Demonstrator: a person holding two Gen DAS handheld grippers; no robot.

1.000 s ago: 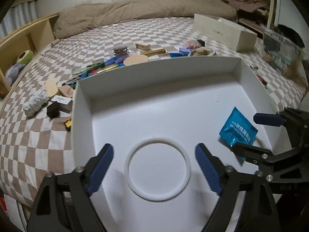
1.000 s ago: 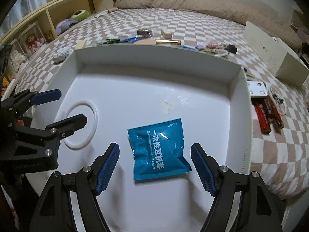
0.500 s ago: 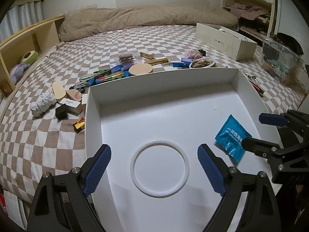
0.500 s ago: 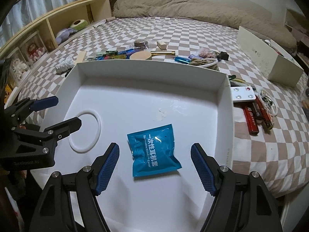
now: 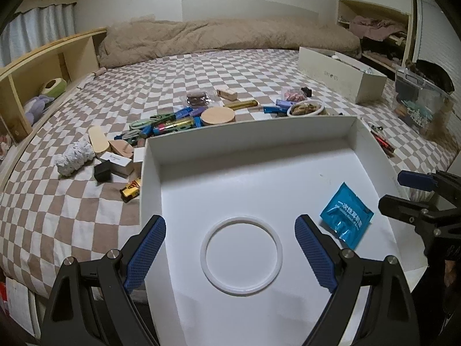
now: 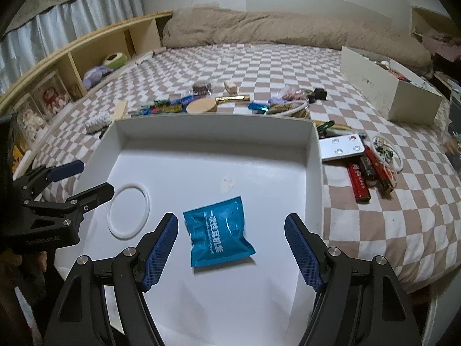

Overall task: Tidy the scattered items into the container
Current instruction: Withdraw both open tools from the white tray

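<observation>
A large white box [image 5: 247, 135] [image 6: 213, 121] lies on the checkered bed. Inside it lie a white ring [image 5: 241, 255] [image 6: 128, 210] and a blue packet [image 5: 346, 216] [image 6: 220, 232]. My left gripper [image 5: 230, 249] is open and empty, above the ring. My right gripper [image 6: 230, 245] is open and empty, above the packet. Each gripper shows at the edge of the other's view. Scattered items lie around the box: a round wooden lid [image 5: 218, 116], pens and clips [image 5: 161, 127], a white knitted bundle [image 5: 75, 158], red tubes [image 6: 358, 181].
A long cream box [image 5: 340, 73] sits at the far right of the bed. A brown duvet [image 5: 230, 37] lies at the head. A wooden shelf [image 5: 43, 66] runs along the left. A white remote [image 6: 341, 147] and cables [image 6: 386, 155] lie right of the box.
Both grippers have pulled back and risen from the box, staying open. The ring and the packet stay where they lie, now looking smaller and farther off.
</observation>
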